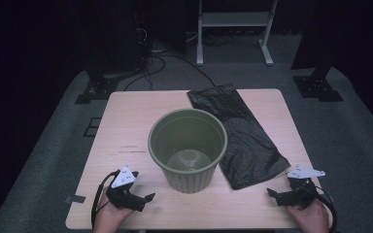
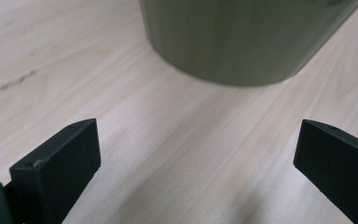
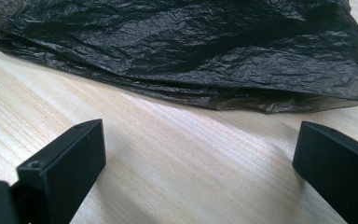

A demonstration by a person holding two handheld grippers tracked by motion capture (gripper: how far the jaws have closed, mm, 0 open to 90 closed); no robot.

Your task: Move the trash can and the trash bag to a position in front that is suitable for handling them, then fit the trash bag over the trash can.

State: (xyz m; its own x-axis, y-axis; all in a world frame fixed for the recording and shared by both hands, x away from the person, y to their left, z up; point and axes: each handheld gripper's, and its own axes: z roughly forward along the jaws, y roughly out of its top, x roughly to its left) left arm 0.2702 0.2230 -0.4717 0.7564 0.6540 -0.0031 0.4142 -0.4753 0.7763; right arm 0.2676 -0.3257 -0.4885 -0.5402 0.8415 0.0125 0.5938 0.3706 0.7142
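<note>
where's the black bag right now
In the high view the black bag lies flat on the table, right of the green bin.

black bag, wooden table, tongs wide apart

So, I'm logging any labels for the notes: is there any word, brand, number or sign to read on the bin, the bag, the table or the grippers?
None: no readable text stands on the green bin, black bag, table, left gripper or right gripper.
</note>
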